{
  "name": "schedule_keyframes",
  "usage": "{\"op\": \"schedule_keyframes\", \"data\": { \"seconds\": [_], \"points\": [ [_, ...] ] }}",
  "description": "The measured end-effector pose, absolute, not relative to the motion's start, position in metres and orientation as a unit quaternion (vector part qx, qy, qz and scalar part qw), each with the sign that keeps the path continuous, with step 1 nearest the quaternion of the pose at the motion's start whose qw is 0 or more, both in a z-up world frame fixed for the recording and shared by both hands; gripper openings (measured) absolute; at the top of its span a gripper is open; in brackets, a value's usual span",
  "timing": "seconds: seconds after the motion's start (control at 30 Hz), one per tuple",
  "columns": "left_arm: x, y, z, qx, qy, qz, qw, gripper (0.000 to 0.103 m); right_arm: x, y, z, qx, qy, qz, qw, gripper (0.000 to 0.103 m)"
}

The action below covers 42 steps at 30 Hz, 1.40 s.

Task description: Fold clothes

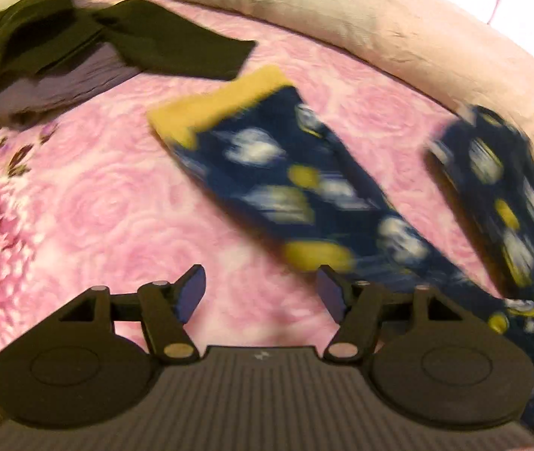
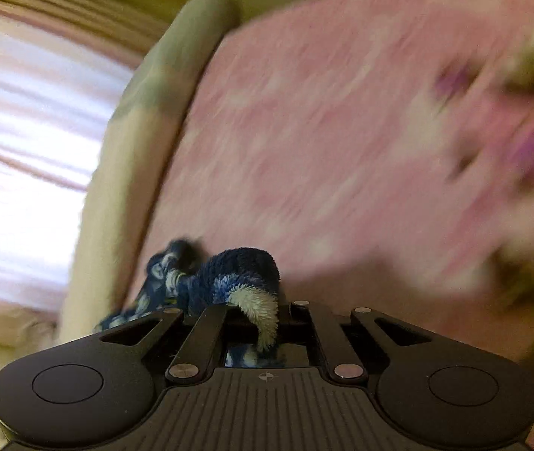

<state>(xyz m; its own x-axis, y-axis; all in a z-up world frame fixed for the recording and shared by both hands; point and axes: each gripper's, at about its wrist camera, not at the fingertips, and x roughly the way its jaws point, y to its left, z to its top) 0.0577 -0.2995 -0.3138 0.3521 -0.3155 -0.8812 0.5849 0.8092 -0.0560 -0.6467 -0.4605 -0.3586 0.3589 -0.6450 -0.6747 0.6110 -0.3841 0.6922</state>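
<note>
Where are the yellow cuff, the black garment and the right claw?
yellow cuff (image 1: 216, 107): left wrist view, middle of the band.
black garment (image 1: 176, 47): left wrist view, its flat spread part.
right claw (image 2: 255, 323): right wrist view, between tips, shut on fuzzy blue fabric.

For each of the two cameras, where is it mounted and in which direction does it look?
Left wrist: on the left gripper, jaws open, tilted down at pink bedsheet, navy fleece garment, dark clothes.
Right wrist: on the right gripper, shut on navy fleece, facing bed and curtain.
Shared: sheet, navy garment, pale pillow.
</note>
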Motion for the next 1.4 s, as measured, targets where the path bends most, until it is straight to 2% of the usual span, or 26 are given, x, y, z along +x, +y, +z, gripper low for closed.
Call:
{"op": "schedule_keyframes", "data": {
  "seconds": [0.1, 0.17, 0.4, 0.43, 0.47, 0.53, 0.6, 0.63, 0.67, 0.7, 0.73, 0.77, 0.9, 1.03, 1.1, 1.23, 1.4],
  "points": [
    [0.067, -0.289, -0.323, 0.124, 0.505, -0.266, 0.812, 0.064, -0.695, -0.453, -0.346, 0.582, 0.001, -0.623, 0.523, 0.003],
    [0.076, -0.285, -0.331, 0.099, 0.515, -0.26, 0.811, 0.065, -0.711, -0.452, -0.356, 0.606, -0.002, -0.62, 0.498, 0.004],
    [0.106, -0.293, -0.353, -0.011, 0.55, -0.255, 0.795, 0.07, -0.692, -0.447, -0.37, 0.615, 0.04, -0.627, 0.477, 0.004],
    [0.11, -0.296, -0.36, -0.021, 0.554, -0.251, 0.793, 0.07, -0.69, -0.445, -0.372, 0.615, 0.038, -0.63, 0.473, 0.013],
    [0.115, -0.298, -0.366, -0.031, 0.559, -0.247, 0.791, 0.07, -0.689, -0.443, -0.373, 0.615, 0.036, -0.633, 0.469, 0.036],
    [0.122, -0.303, -0.38, -0.03, 0.562, -0.228, 0.795, 0.07, -0.687, -0.438, -0.373, 0.609, 0.031, -0.644, 0.462, 0.068],
    [0.13, -0.31, -0.393, -0.027, 0.568, -0.211, 0.795, 0.066, -0.688, -0.433, -0.371, 0.595, 0.023, -0.651, 0.47, 0.068],
    [0.132, -0.315, -0.394, -0.015, 0.557, -0.211, 0.803, 0.055, -0.689, -0.433, -0.372, 0.597, 0.022, -0.648, 0.472, 0.068],
    [0.134, -0.32, -0.395, -0.002, 0.546, -0.211, 0.811, 0.039, -0.691, -0.433, -0.372, 0.6, 0.02, -0.645, 0.474, 0.068],
    [0.137, -0.327, -0.393, 0.016, 0.544, -0.228, 0.807, 0.007, -0.693, -0.433, -0.373, 0.606, 0.014, -0.64, 0.472, 0.064],
    [0.141, -0.334, -0.392, 0.033, 0.541, -0.246, 0.803, 0.008, -0.695, -0.433, -0.374, 0.613, 0.008, -0.636, 0.469, 0.032],
    [0.145, -0.339, -0.387, 0.041, 0.541, -0.249, 0.802, 0.008, -0.697, -0.436, -0.375, 0.624, 0.004, -0.629, 0.464, 0.007],
    [0.176, -0.344, -0.32, 0.005, 0.485, -0.305, 0.819, 0.008, -0.71, -0.443, -0.345, 0.603, -0.037, -0.646, 0.467, 0.003],
    [0.192, -0.311, -0.247, 0.029, 0.43, -0.343, 0.835, 0.008, -0.713, -0.451, -0.299, 0.576, -0.047, -0.624, 0.526, 0.003],
    [0.191, -0.281, -0.23, 0.053, 0.423, -0.34, 0.838, 0.008, -0.712, -0.44, -0.291, 0.58, -0.041, -0.613, 0.535, 0.003],
    [0.179, -0.213, -0.246, 0.123, 0.436, -0.278, 0.847, 0.008, -0.704, -0.408, -0.3, 0.599, -0.014, -0.609, 0.52, 0.004],
    [0.17, -0.166, -0.312, 0.19, 0.478, -0.195, 0.835, 0.008, -0.694, -0.368, -0.349, 0.632, 0.063, -0.624, 0.457, 0.004]
  ]
}}
